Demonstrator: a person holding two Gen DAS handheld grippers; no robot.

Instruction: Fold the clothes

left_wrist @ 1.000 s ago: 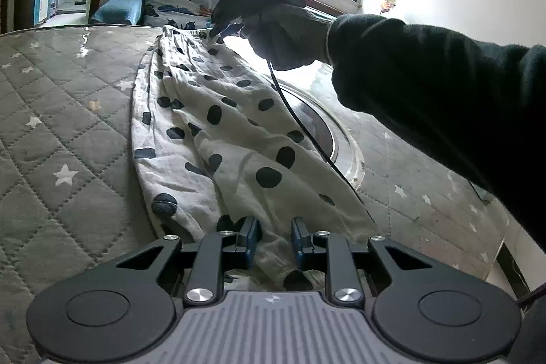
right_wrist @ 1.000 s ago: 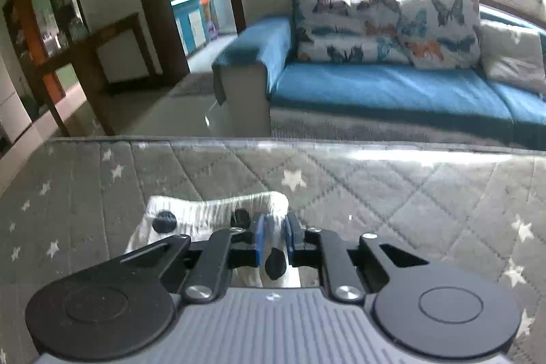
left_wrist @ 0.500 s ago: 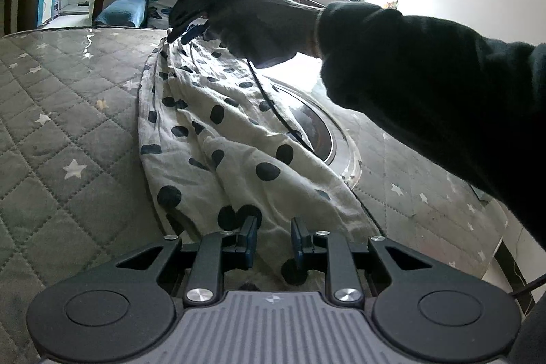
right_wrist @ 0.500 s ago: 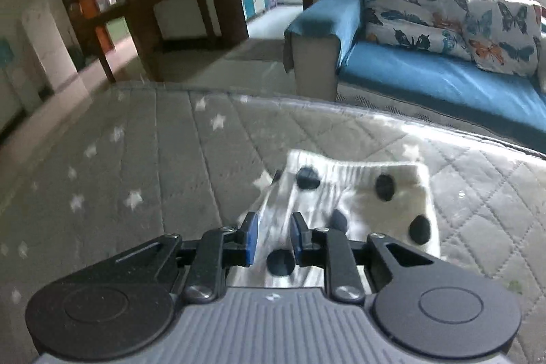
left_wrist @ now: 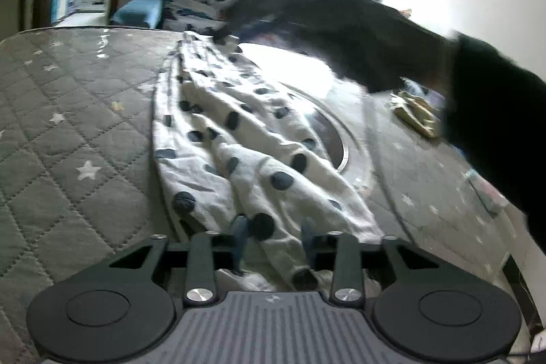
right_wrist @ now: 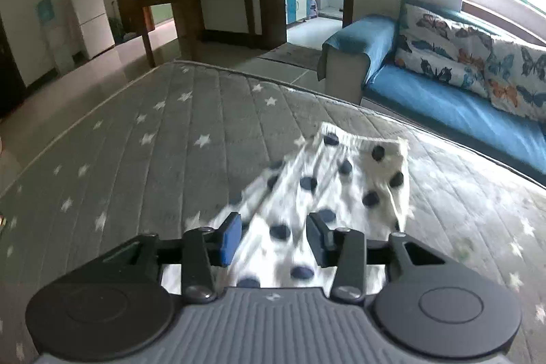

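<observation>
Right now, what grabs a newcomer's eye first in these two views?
The white garment with dark dots, rumpled and stretched lengthwise across the grey star-quilted mat. In the left wrist view a black-sleeved arm reaches over its far end, blurred. The left gripper and right gripper both stand open over the cloth, and a blue sofa with butterfly pillows sits beyond the mat.

Both wrist views sit low over the quilted mat (left_wrist: pixel 68 111), apparently facing opposite ends of the shared polka-dot garment (right_wrist: pixel 327 193)

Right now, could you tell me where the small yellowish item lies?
In the left wrist view, the yellowish item lies at right on the quilted mat, beyond the polka-dot garment.
</observation>
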